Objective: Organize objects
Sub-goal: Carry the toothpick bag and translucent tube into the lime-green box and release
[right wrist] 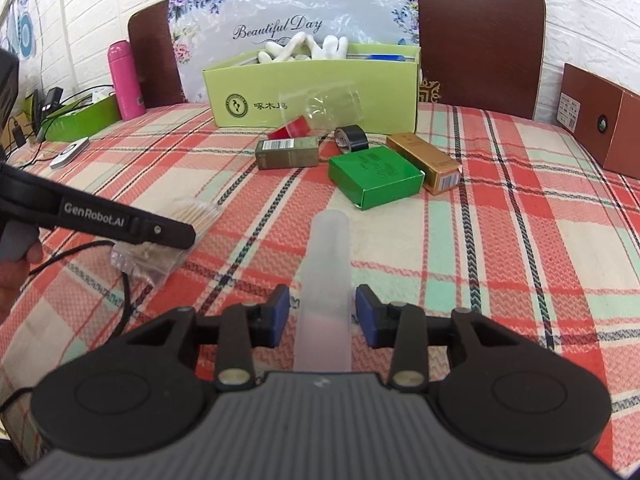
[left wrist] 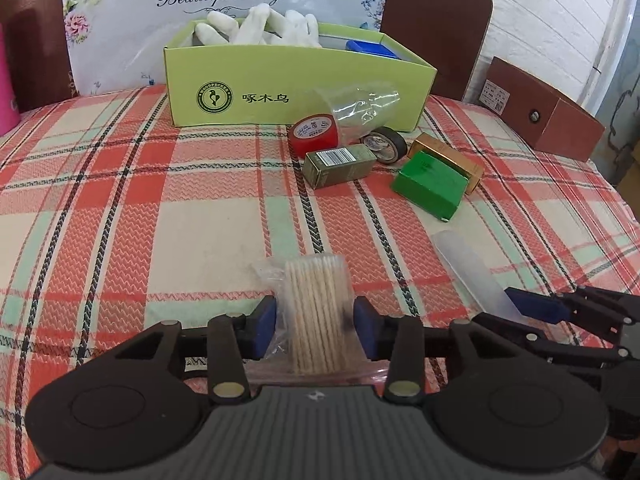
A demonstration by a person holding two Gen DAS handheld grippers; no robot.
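Tongs [left wrist: 315, 330] level, apparently pinching swab packet [left wrist: 316, 312].

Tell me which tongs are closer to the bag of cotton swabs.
Left. The left tongs straddle the bag of cotton swabs, pads on both sides of it. The right tongs sit off to its right, straddling the frosted plastic tube.

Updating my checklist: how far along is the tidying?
Done: gloves and a blue item sit in the green box. In hand: left hand-held gripper around the stick bundle; right hand-held gripper straddles the frosted tube. Left: tapes, small boxes and plastic cup.
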